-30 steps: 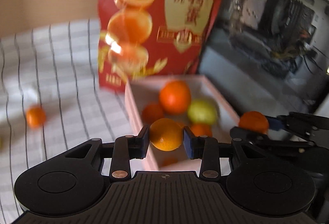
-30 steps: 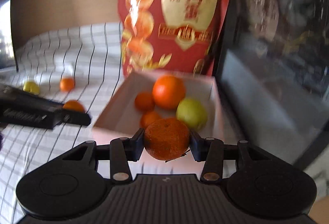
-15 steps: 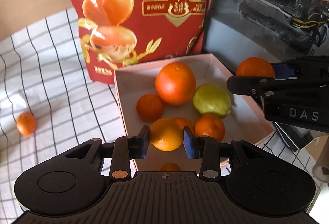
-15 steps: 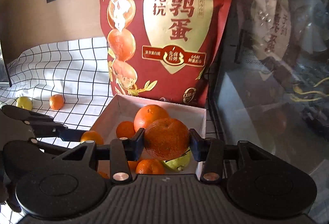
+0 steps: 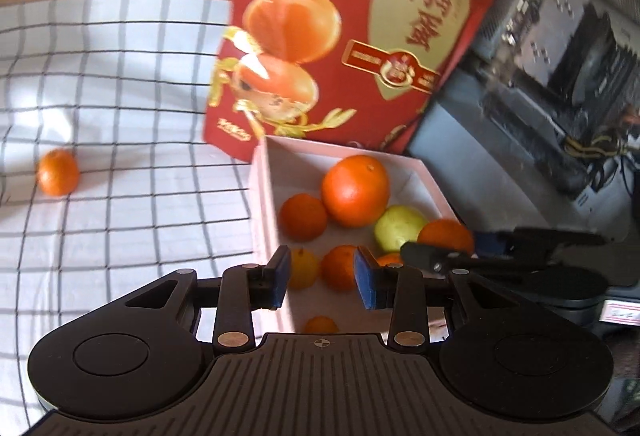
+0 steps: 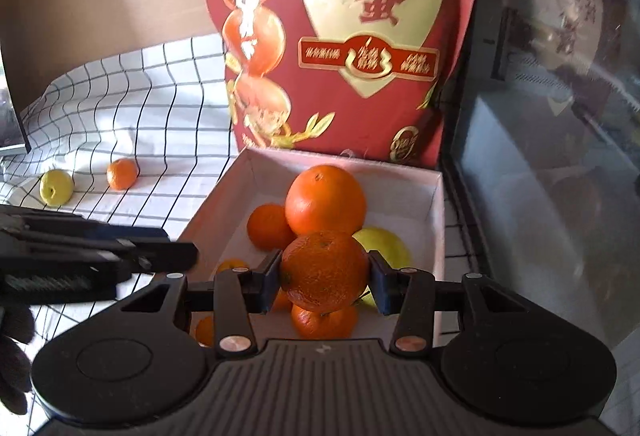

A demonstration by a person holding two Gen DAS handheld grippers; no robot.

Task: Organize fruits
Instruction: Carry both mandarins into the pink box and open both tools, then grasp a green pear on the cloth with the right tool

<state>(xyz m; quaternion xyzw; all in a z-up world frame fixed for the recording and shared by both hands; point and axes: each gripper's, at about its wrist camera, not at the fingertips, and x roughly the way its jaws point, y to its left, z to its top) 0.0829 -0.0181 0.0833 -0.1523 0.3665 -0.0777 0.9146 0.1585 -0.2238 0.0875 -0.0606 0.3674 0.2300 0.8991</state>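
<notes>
Over the pink box (image 6: 436, 220), the right claw (image 6: 324, 282) grips a mandarin (image 6: 324, 270), poised to drop it among the fruit. Left claw (image 5: 322, 278) hangs empty, jaws narrowing on nothing above the box's near edge.

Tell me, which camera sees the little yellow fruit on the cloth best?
The right wrist view: the yellow fruit sits in plain sight on the checked cloth. The left wrist view does not show it.

A box (image 6: 436, 212) sits on the checked cloth (image 6: 132, 116), a tall pouch (image 6: 352, 36) standing just behind it. Inside lie several fruits (image 6: 325, 199). Left of the box, two small fruits (image 6: 122, 174) rest apart on the cloth.
</notes>
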